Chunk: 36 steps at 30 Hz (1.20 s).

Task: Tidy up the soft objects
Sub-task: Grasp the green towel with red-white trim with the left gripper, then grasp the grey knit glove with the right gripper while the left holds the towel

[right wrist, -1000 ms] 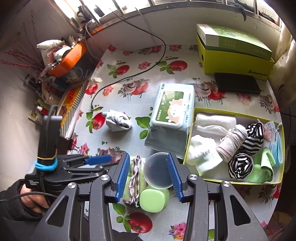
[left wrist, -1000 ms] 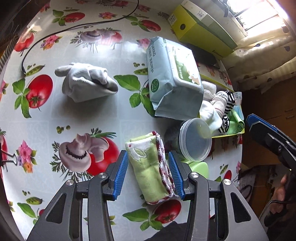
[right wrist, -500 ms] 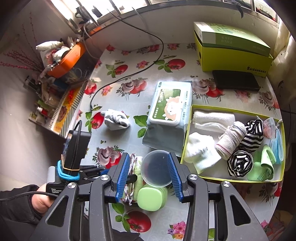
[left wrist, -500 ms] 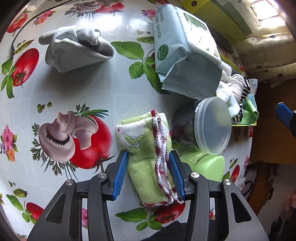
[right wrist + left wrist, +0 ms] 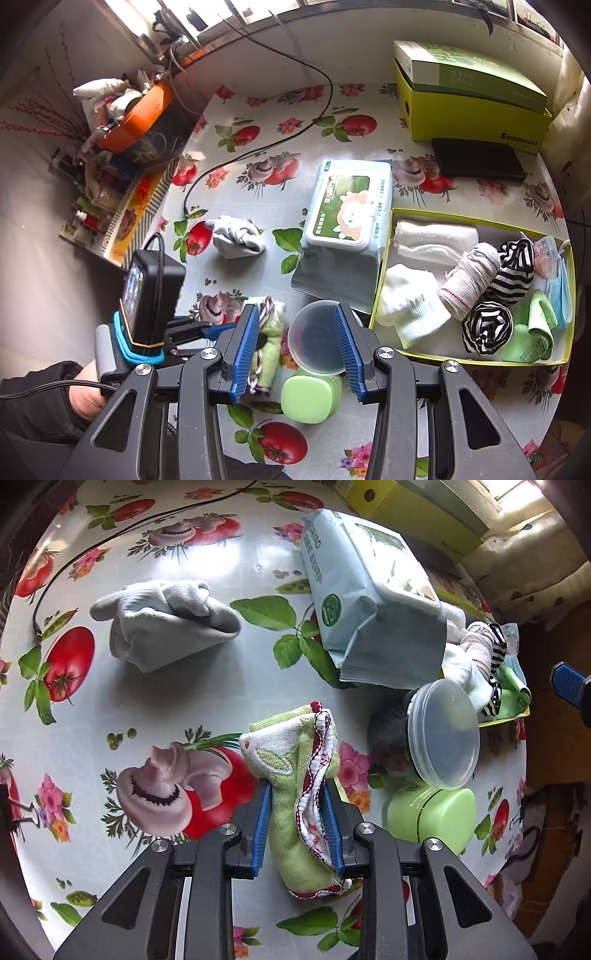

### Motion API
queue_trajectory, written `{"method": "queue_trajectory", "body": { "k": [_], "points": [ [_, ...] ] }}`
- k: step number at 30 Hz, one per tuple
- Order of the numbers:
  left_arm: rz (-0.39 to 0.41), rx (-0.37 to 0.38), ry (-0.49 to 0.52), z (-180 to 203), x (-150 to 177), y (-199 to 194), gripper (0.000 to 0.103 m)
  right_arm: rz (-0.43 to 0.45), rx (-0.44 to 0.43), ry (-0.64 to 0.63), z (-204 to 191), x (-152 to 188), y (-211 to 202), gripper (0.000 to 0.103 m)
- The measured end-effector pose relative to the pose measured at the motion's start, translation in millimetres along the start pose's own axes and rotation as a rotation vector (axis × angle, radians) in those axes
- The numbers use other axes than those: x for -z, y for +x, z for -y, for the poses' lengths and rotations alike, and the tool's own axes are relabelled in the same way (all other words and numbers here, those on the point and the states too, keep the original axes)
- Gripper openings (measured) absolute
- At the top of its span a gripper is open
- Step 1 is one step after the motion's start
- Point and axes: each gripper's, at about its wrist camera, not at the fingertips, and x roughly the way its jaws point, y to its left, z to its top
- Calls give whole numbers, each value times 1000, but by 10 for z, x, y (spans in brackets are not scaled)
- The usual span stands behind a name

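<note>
The left gripper point(image 5: 297, 827) has just been closing, and its ribbed blue pads point(image 5: 260, 830) now pinch the folded green terry towel with a red-and-white crocheted edge point(image 5: 295, 775) across its width, bunching the soft cloth. The towel lies on the glossy oilcloth-covered table printed with tomatoes and mushrooms point(image 5: 155, 701), near its front edge; its long axis runs along the fingers, from the front edge toward the back of the table.

The right gripper point(image 5: 297, 350) hangs with its jaws spread apart above a round translucent plastic tub with a lid point(image 5: 317, 343), gripping nothing. A rounded smooth green plastic box point(image 5: 306, 400) touches the tub.

A crumpled grey knitted sock point(image 5: 162, 627) lies toward the table's left side, well apart from the towel. A soft pale-blue wipes pack point(image 5: 347, 210) sits mid-table, just beside the shallow yellow-green cardboard tray point(image 5: 443, 360) holding rolled socks at the right edge.
</note>
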Motion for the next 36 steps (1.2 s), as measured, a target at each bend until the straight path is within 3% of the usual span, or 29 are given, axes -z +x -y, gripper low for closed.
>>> {"method": "queue_trajectory", "body": {
  "k": [14,28,32,36],
  "points": [
    [122,-27,-160,-774,17,-449,28,-60,-18,-102,-291,-144,274,42],
    [160,-65,-266,-1282,82,-557,28,-185,-17,-332,-895,-608,1084,42],
    [170,-74,-296,-1434,86,-582,28,-209,-10,-359,-974,-735,1358,52],
    [179,-74,-320,-1566,77,-606,28,-244,-4,-372,-1012,-860,1629,55]
  ]
}}
